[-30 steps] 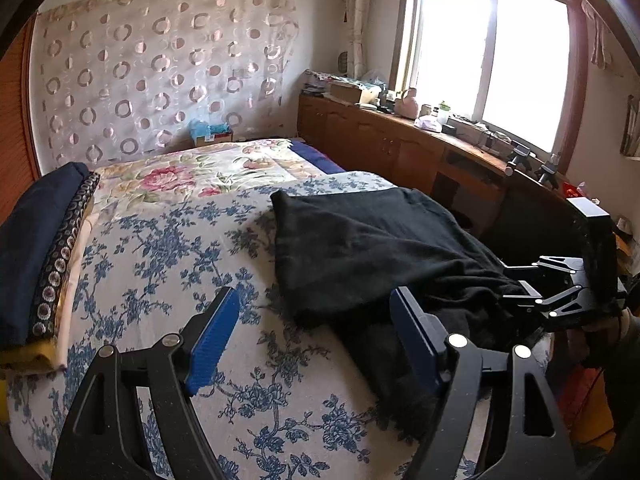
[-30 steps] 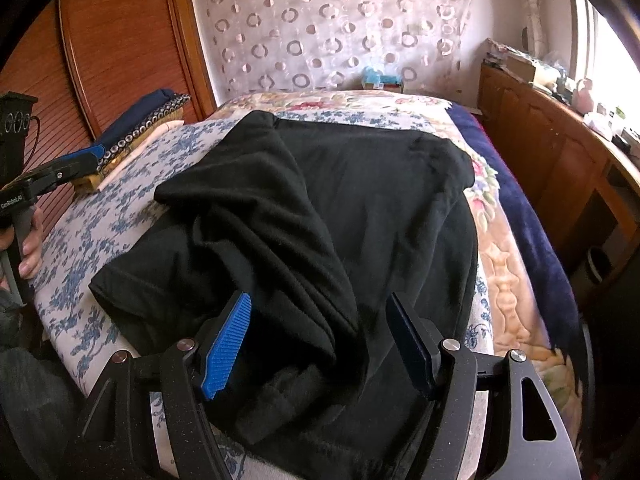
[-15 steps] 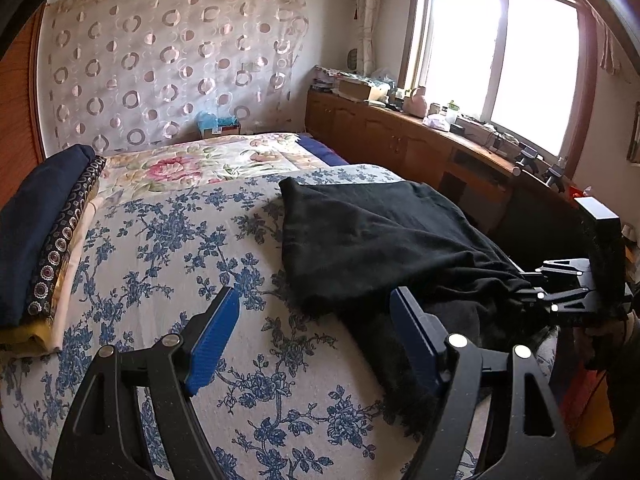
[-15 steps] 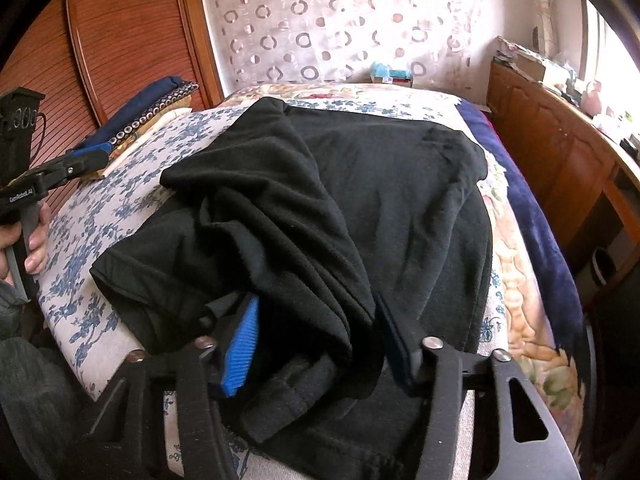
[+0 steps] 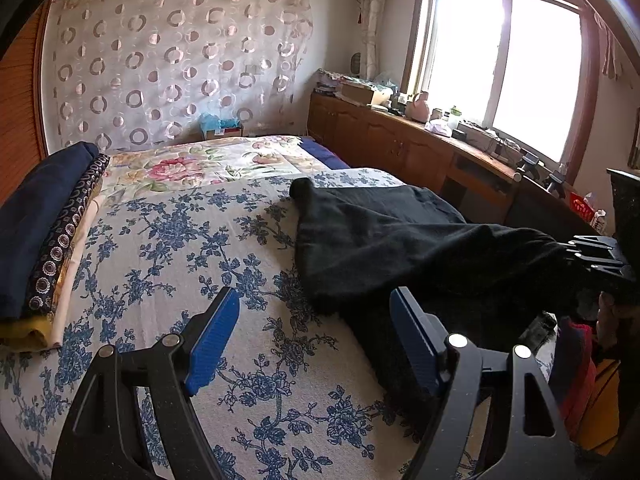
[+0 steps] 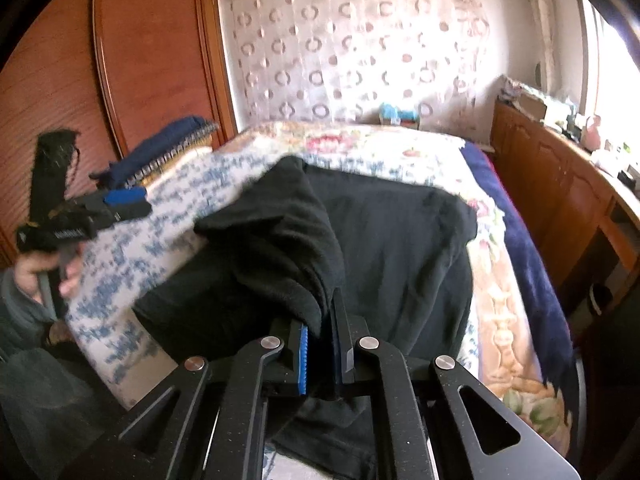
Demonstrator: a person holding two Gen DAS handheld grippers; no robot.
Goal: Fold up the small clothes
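A black garment (image 5: pixel 384 236) lies rumpled on the right side of the bed, with one layer folded over itself. My right gripper (image 6: pixel 322 344) is shut on a bunched fold of this garment (image 6: pixel 288 240) and lifts it off the bed; it also shows at the right edge of the left wrist view (image 5: pixel 592 258). My left gripper (image 5: pixel 316 340) is open and empty, above the blue-flowered sheet (image 5: pixel 180 248), just left of the garment's near edge. It appears at the left of the right wrist view (image 6: pixel 124 204).
Folded dark blue and patterned bedding (image 5: pixel 44 216) is stacked along the bed's left edge. A wooden cabinet (image 5: pixel 420 152) with clutter runs under the window on the right. A wooden wardrobe (image 6: pixel 132 60) stands on the left.
My right gripper has closed on a fold of the black garment and pulled it up and toward me. My left gripper has stayed open, drifting slightly.
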